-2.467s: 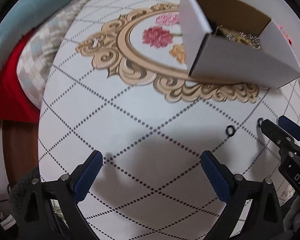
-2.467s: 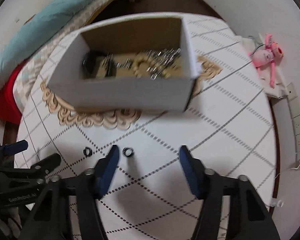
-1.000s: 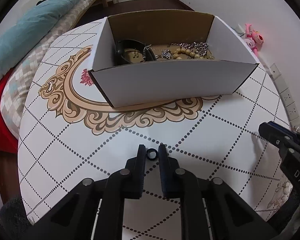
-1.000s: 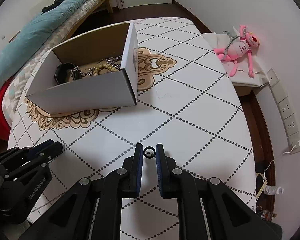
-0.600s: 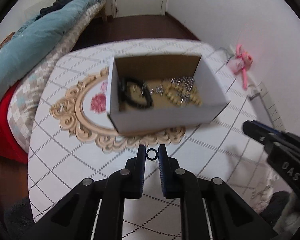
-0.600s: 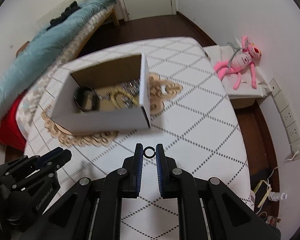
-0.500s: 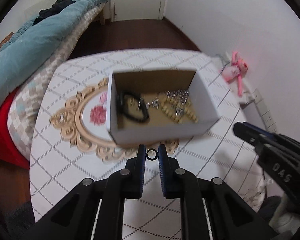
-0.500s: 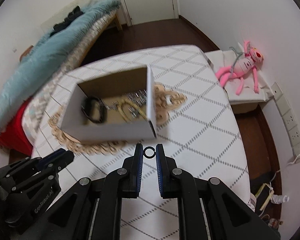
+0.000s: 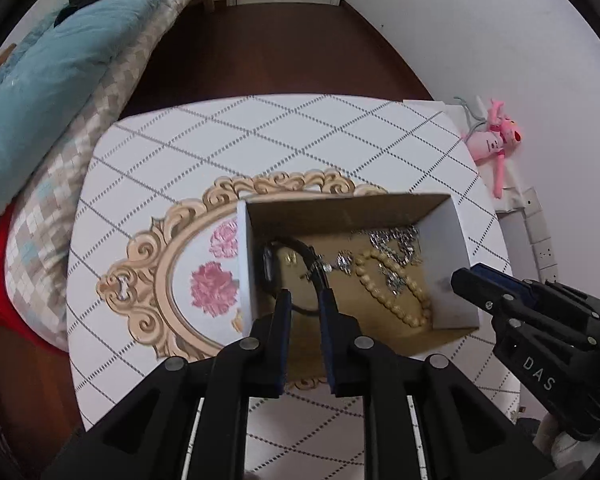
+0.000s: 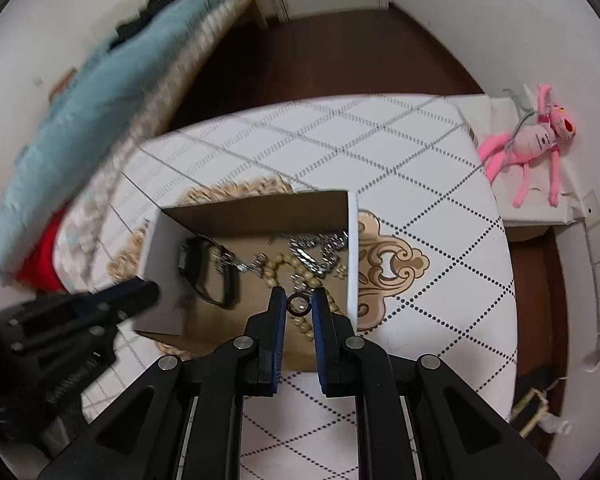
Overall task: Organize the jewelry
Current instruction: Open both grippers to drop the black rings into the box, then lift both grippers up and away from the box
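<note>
While your right gripper pinches a small dark ring over the box on the counter, your left gripper, narrowed, shows no ring, so judge one drop pending among bracelet and chains.

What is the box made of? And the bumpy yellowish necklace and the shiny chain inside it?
The box looks like cardboard: white outside, plain brown inside, with thin folded walls. The bead strand has round, matte, cream-coloured beads, maybe wood or plastic; the pictures can't settle which. The chain looks like silvery metal, since its links glint in the light.
</note>
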Demonstrator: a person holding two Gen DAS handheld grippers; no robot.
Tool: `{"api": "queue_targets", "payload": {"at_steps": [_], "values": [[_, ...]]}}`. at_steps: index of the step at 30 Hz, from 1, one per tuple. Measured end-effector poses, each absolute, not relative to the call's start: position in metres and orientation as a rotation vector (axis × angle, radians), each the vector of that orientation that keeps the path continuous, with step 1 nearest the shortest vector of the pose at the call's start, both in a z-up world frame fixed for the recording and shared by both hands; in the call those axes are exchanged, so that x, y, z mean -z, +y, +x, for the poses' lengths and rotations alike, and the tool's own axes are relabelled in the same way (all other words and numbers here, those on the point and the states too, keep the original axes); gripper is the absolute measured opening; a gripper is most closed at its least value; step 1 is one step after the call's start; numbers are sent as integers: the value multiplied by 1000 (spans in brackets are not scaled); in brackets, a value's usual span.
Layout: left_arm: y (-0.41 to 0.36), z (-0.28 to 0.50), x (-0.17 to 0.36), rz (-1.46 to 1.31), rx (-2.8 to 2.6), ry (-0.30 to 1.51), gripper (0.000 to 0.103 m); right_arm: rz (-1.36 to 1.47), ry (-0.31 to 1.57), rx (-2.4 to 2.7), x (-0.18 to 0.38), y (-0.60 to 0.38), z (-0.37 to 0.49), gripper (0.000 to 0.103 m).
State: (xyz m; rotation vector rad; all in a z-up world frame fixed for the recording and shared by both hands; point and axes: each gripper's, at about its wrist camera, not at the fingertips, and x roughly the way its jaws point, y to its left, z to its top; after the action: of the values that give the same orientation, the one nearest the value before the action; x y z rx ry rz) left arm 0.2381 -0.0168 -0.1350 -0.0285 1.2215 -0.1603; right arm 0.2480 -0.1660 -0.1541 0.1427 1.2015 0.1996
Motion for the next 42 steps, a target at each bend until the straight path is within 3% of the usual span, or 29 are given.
{"api": "queue_targets", "payload": {"at_steps": [1, 3, 5, 7, 10, 12, 16, 17, 30, 42], "values": [[-16, 239, 133, -18, 147, 1212, 18, 133, 1203, -196, 154, -166, 250, 22], [-13, 239, 130, -10, 130, 1200, 27, 123, 1196, -187, 152, -167, 251, 42], [-9, 239, 126, -7, 101, 1182, 53, 108, 1182, -169, 148, -170, 250, 44], [-4, 236, 123, 5, 66, 1162, 64, 112, 1174, -159, 145, -175, 250, 44], [2, 232, 123, 10, 39, 1150, 67, 69, 1156, -111, 140, -180, 246, 53], [5, 228, 125, 0, 26, 1144, 79, 23, 1150, -75, 140, -181, 242, 72], [5, 219, 134, 1, 29, 1146, 102, -36, 1162, -39, 148, -180, 233, 98], [5, 218, 136, -3, 29, 1152, 103, -40, 1166, -38, 150, -179, 232, 101], [8, 202, 144, -21, -7, 1158, 103, -59, 1163, -7, 154, -177, 220, 102], [9, 154, 87, -16, -60, 1077, 103, -15, 1069, 7, 106, -183, 176, 102]]}}
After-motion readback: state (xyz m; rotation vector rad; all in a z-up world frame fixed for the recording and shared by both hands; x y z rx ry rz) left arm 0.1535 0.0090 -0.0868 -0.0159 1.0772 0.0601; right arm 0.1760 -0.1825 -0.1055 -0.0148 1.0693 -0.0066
